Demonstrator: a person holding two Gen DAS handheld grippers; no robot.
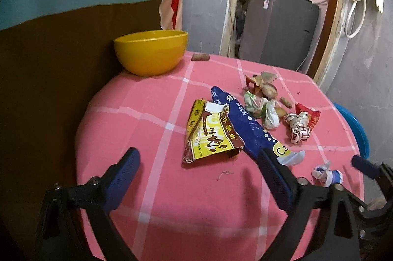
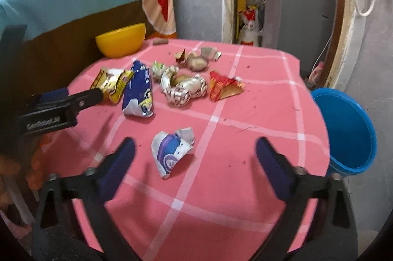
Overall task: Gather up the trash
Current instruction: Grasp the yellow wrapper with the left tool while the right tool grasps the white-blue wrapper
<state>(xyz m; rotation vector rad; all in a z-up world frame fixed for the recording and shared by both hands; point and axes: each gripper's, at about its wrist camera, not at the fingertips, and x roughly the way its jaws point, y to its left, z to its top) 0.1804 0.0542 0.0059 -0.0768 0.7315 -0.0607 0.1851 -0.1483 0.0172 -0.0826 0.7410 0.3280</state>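
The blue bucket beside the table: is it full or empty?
Apparently empty: the right wrist view shows the blue bucket's bare blue inside; its very bottom is out of sight.

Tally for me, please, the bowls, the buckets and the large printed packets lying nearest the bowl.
Yellow bowl: 1
Blue bucket: 1
Large packets: 2, the yellow-and-brown packet and the blue packet
Total: 4

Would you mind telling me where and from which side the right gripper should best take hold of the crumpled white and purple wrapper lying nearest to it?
Probably across its raised, puffed middle, coming down from above and the near side. The white and purple wrapper lies alone on the pink checked cloth, crumpled so folds stand up, and the right gripper already has its open jaws either side.
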